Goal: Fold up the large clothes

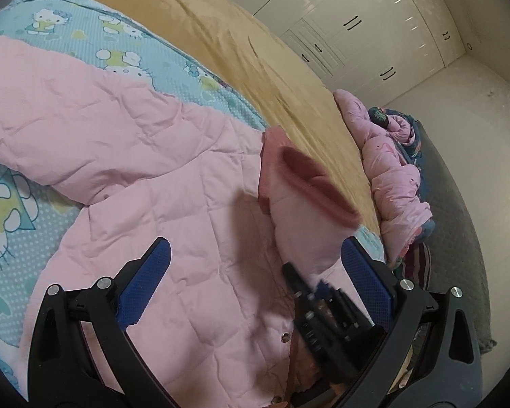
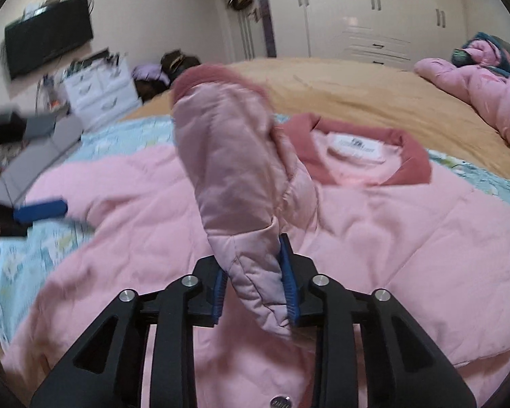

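Left wrist view: the left gripper point(image 1: 255, 278) has its blue pads spread wide with nothing between them. It hovers over the pink quilted jacket point(image 1: 146, 176), which lies flat on the cartoon-print blue sheet point(image 1: 13, 217), front up, one sleeve stretched out to the left of the fingers. Ahead and to the right, the other sleeve point(image 1: 306, 197) stands lifted off the body, its dark-pink cuff uppermost. The right gripper point(image 1: 326, 309) shows blurred just inside the left gripper's right finger, at the base of that sleeve. A crumpled pink comforter point(image 1: 394, 176) sits well beyond, at the edge of the tan blanket point(image 1: 255, 54).

Right wrist view: the right gripper point(image 2: 255, 289) is clamped on the raised sleeve point(image 2: 227, 156), padded fabric pinched between both pads. The sleeve rises ahead of the fingers, cuff at top. Judgement: it is held so in order to lay it across the jacket's chest point(image 2: 391, 231). The collar point(image 2: 411, 163) and label lie beyond, to the right. The left gripper point(image 2: 40, 212) is far left, blurred, apparently free to pin or smooth the body.
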